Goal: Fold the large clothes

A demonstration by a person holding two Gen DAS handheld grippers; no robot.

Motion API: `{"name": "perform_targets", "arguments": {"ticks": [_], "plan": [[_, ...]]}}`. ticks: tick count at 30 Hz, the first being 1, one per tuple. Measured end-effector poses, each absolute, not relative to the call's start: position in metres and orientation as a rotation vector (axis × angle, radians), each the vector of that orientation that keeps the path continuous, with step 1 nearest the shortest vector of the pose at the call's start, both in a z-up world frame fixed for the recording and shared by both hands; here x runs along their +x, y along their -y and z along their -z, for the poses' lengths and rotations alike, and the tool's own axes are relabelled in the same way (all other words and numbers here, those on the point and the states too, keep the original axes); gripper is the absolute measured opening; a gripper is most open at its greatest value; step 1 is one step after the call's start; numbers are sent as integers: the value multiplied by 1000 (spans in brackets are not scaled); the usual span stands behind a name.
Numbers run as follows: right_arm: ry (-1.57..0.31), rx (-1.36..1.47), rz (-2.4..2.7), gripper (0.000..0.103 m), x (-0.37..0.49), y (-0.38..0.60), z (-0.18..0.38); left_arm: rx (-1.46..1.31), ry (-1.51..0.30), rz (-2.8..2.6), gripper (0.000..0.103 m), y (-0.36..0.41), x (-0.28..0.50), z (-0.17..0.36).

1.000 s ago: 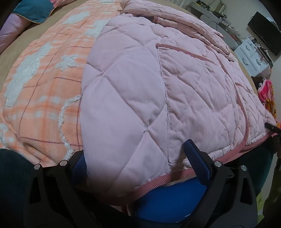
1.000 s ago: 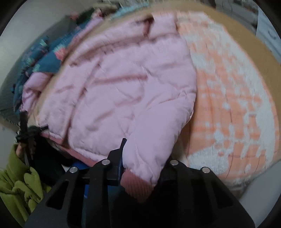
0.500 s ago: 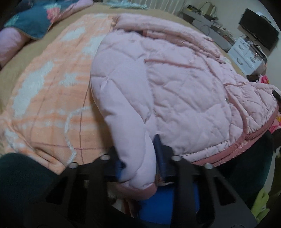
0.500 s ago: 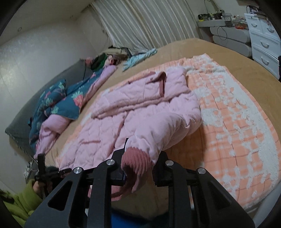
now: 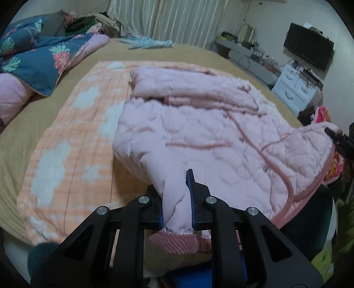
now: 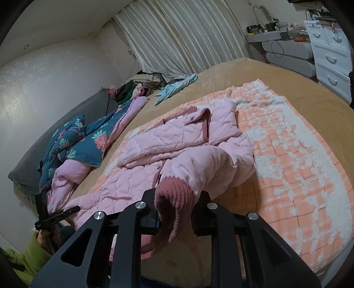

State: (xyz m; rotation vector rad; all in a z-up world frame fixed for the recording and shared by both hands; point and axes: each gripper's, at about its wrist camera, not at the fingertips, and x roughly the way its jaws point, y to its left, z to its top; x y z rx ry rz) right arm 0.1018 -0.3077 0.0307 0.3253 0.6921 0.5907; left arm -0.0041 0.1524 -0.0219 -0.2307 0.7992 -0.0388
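The left gripper [image 5: 177, 199] is clamped on a sleeve [image 5: 170, 177] of the pink quilted jacket [image 5: 210, 133], the fabric pinched between its blue-padded fingers [image 5: 189, 188] with the ribbed darker-pink cuff [image 5: 174, 243] hanging just behind them toward 6 o'clock. The right gripper [image 6: 177, 212] is closed on the other sleeve [image 6: 205, 168], its ribbed cuff [image 6: 174, 199] bunched between the jaws and drooping below them. From both grippers the sleeves run up toward 12 o'clock to the jacket body, which lies spread on an orange-and-white checked blanket [image 5: 73, 141] over the tan-covered bed [image 5: 15, 137]. In the left wrist view the jacket fills the centre and reaches to 3 o'clock, where the right gripper's tip shows at its hem corner. A teal floral quilt [image 5: 39, 57] with pink lining is heaped at 10 o'clock, a light blue garment [image 5: 150, 43] lies at 12 o'clock beneath the striped curtain [image 5: 168, 17], and white drawers [image 5: 296, 88] and a dark screen [image 5: 309, 48] stand at 2 o'clock.
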Motion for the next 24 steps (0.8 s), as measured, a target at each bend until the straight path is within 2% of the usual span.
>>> {"name": "perform_targets", "arguments": {"ticks": [24], "plan": [[-585,402,-545,16,140,314,-78,-261,-606,44,9,-169,60,-60]]}}
